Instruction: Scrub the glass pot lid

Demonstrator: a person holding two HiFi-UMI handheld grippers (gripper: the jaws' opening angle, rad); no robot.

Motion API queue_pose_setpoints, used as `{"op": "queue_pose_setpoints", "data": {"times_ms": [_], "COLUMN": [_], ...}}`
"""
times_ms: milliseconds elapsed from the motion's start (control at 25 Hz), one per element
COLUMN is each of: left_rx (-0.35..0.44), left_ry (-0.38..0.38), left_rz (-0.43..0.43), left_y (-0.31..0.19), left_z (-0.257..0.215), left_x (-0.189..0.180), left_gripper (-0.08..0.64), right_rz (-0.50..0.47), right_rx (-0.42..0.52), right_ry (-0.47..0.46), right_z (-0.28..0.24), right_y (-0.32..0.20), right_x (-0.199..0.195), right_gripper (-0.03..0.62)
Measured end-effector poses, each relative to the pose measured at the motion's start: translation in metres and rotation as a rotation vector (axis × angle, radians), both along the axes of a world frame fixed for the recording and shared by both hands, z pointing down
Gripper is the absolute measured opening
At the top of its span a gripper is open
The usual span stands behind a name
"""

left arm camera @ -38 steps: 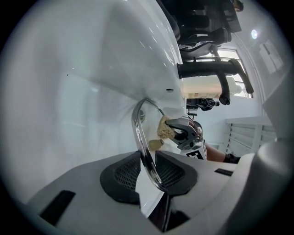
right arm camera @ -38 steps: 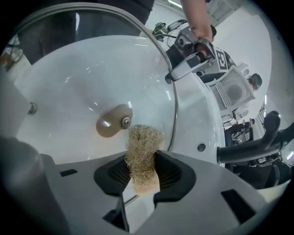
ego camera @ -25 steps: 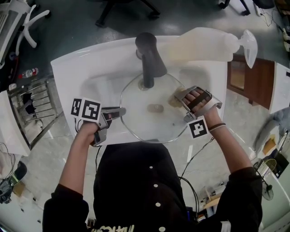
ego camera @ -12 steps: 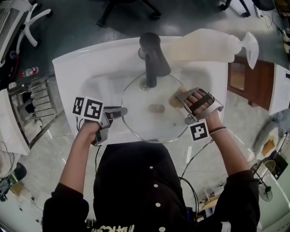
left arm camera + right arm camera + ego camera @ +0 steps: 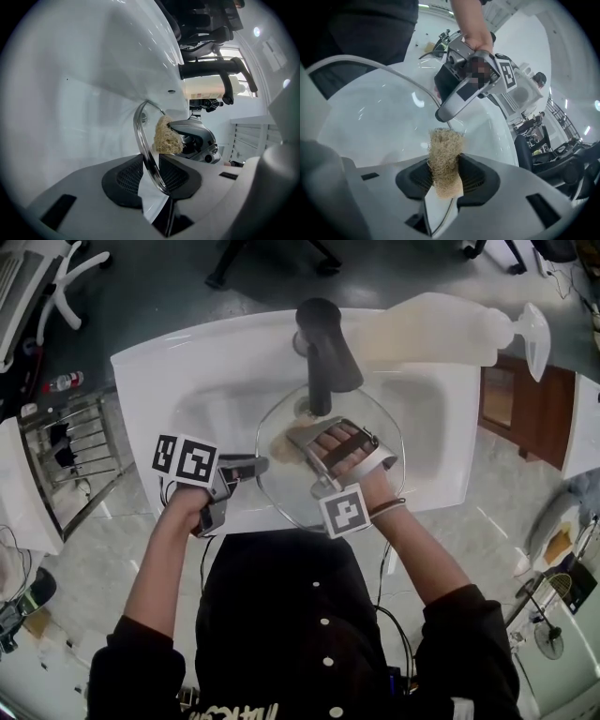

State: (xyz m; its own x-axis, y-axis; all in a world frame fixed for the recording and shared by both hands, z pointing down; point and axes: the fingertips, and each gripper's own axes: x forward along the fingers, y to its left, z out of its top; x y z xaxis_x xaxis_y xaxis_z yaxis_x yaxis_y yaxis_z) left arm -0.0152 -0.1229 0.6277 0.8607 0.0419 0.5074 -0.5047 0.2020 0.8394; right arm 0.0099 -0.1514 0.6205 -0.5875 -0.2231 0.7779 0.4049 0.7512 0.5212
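**Mia:** Where is the glass pot lid (image 5: 380,432) seen?

**Tom:** It is seen over the white sink (image 5: 178,381), right under the black tap (image 5: 323,343). Its left edge is held by the left gripper (image 5: 255,466).

**Mia:** How are that gripper's jaws set?

**Tom:** They are closed on the lid's shiny rim. The rim is pinched between the two black pads (this is seen best in the left gripper view). The thin glass is seen curving up and away from them.

**Mia:** And the right gripper (image 5: 295,440)?

**Tom:** It is stretched over the top of the lid and is pointed to the left. Its jaws are pressed on a scrubber (image 5: 445,157), a rough lump the colour of straw. The scrubber is squeezed in the middle, and its fuzzy end is left poking out past the pads.

**Mia:** Is the glass touched by the scrubber?

**Tom:** The fuzzy end is seen right against the glass. It is on the left part of the lid, near the spot where the rim is pinched.

**Mia:** Is anything else seen by the sink?

**Tom:** A big pale bottle (image 5: 441,329) is seen at the back right of the sink. It is laid on its side, and its pump end is pointed to the right.
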Motion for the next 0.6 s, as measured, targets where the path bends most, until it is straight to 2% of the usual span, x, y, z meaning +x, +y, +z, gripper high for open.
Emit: {"op": "queue_pose_setpoints", "data": {"times_ms": [320, 600], "left_rx": [0.003, 0.002], "left_ry": [-0.006, -0.005], "left_rz": [0.006, 0.0], "left_y": [0.001, 0.0], "left_z": [-0.001, 0.0], "left_x": [-0.001, -0.002], "left_gripper": [0.124, 0.124], "right_rz": [0.043, -0.042], "right_rx": [-0.031, -0.092], "right_ry": [-0.009, 0.053], "right_z": [0.008, 0.004], "right_y": [0.015, 0.03], "right_x": [-0.011, 0.016], "right_gripper": [0.147, 0.146]}}
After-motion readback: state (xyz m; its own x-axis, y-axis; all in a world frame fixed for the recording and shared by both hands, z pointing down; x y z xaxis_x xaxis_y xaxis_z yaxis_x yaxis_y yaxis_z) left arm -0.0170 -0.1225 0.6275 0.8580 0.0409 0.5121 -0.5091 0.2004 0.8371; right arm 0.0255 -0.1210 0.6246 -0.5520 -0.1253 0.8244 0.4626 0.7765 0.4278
